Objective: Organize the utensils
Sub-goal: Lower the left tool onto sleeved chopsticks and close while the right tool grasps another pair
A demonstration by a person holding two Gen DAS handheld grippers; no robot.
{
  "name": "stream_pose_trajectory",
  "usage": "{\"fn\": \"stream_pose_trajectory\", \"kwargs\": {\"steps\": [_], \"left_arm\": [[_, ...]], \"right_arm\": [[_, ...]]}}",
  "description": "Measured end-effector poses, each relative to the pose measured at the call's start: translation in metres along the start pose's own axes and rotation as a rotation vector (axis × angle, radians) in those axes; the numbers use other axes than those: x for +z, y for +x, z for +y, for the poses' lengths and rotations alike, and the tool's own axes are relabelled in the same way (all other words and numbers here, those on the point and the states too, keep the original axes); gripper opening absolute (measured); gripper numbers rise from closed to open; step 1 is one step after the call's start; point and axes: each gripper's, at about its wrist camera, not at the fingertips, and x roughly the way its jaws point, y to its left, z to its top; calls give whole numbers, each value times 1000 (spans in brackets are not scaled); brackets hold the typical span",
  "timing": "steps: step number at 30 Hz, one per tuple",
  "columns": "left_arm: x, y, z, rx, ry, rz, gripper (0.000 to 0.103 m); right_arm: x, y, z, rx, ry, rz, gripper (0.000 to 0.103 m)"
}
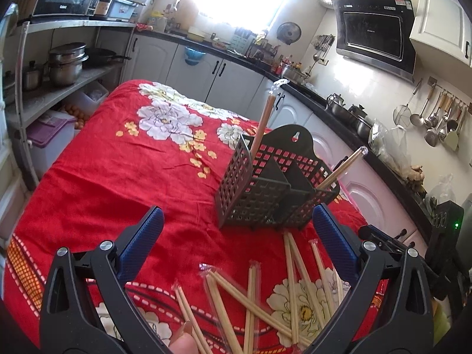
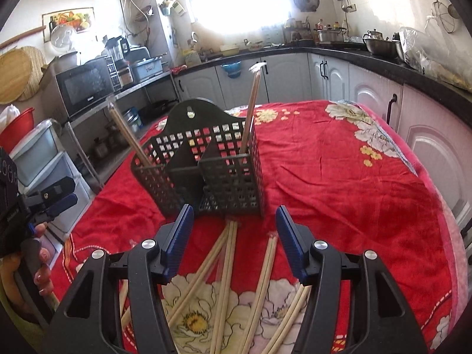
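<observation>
Jaws of both grippers are held open and empty above the loose chopsticks.

Wrapped chopsticks (image 2: 227, 265) lie scattered on the red-clothed bench (image 2: 339, 183) just before the black caddy (image 2: 203, 162); one pair should be singled out and gripped mid-length.

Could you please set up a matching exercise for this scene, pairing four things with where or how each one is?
Things:
1. black basket
2. loose chopsticks
3. wrapped chopsticks
4. right tool

Places or states:
A. lying scattered on the red cloth in front of the basket
B. open, with nothing between its fingers
C. standing up in an end compartment
D. standing on the cloth, divided into compartments

Pairs: 1-D, 2-A, 3-C, 4-B
</observation>
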Motion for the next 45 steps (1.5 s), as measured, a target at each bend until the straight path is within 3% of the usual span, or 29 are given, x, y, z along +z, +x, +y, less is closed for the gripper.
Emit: {"fn": "stream_pose_trajectory", "kwargs": {"steps": [24, 39, 45], "left_arm": [[-49, 11, 18, -50, -43, 178, 92], [-77, 49, 21, -185, -143, 393, 46], [-73, 68, 27, -205, -189, 436, 39]], "right_arm": [[-36, 14, 9, 15, -41, 132, 56], [-34, 63, 9, 49, -28, 260, 41], [-28, 81, 9, 51, -24, 286, 37]]}}
